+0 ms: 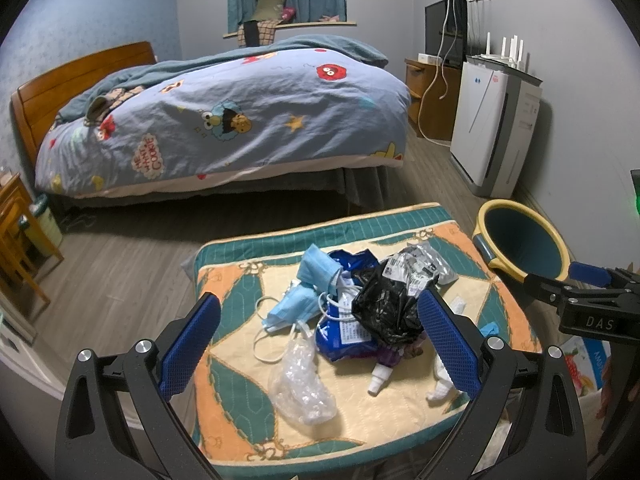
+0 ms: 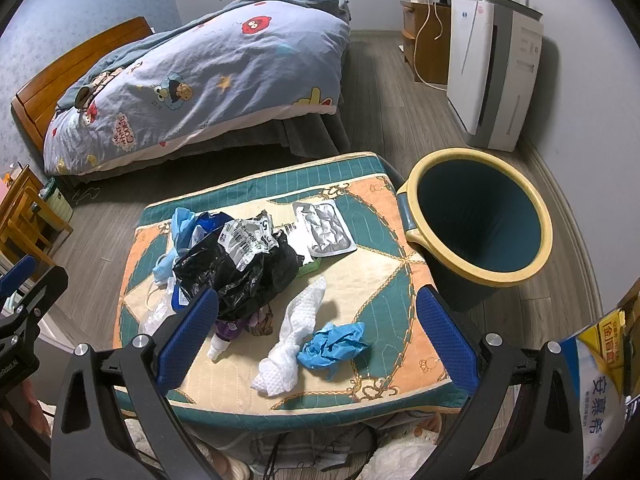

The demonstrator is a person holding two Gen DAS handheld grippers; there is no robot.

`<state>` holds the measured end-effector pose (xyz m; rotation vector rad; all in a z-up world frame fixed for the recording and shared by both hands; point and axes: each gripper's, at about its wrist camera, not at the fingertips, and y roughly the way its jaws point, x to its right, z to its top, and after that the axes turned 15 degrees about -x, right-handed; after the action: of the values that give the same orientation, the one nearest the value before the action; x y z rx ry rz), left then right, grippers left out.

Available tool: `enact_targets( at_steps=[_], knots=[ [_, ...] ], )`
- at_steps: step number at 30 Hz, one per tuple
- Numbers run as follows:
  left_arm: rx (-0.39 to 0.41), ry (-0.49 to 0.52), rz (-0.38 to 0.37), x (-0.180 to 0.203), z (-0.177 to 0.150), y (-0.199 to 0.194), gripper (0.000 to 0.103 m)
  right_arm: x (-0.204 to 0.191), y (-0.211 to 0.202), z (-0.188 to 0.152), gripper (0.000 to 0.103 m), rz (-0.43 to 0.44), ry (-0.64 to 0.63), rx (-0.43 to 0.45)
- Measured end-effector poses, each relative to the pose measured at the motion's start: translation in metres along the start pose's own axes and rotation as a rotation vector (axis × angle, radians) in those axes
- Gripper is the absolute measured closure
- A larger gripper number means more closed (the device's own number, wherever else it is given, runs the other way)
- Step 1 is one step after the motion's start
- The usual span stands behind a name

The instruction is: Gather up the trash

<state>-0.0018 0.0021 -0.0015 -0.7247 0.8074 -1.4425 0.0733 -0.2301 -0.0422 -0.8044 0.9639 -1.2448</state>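
Note:
A pile of trash lies on a patterned cushion (image 1: 240,396) (image 2: 384,264): a black plastic bag (image 1: 384,308) (image 2: 240,272), blue face masks (image 1: 296,304), a clear plastic wrapper (image 1: 300,384), a white tissue (image 2: 288,344), a crumpled blue glove (image 2: 332,346), a silver packet (image 2: 328,232) and a small white bottle (image 1: 378,380) (image 2: 218,350). A dark bin with a yellow rim (image 1: 524,244) (image 2: 480,216) stands right of the cushion. My left gripper (image 1: 318,344) is open and empty above the pile. My right gripper (image 2: 318,340) is open and empty above the tissue and glove.
A bed with a cartoon duvet (image 1: 224,120) (image 2: 192,80) stands behind. A white air purifier (image 1: 492,128) (image 2: 492,72) and a wooden cabinet (image 1: 432,96) line the right wall. Wooden furniture (image 1: 20,240) is at the left. Printed bags (image 2: 600,380) sit at the lower right.

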Motion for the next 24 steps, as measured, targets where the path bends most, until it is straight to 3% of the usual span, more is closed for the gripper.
enact_targets(
  at_steps=[13,19,24],
  knots=[
    [-0.012,-0.01,0.031,-0.003,-0.002,0.026,0.005,0.01,0.013,-0.002,0.006,-0.02,0.056,0.0],
    [-0.127,-0.079,-0.021,-0.015,-0.006,0.061,0.005,0.011,0.049,-0.002,0.006,-0.019,0.07,-0.123],
    [-0.208,-0.096,0.026,-0.016,-0.017,0.09,0.005,0.013,0.067,-0.003,0.006,0.006,0.076,-0.174]
  ],
)
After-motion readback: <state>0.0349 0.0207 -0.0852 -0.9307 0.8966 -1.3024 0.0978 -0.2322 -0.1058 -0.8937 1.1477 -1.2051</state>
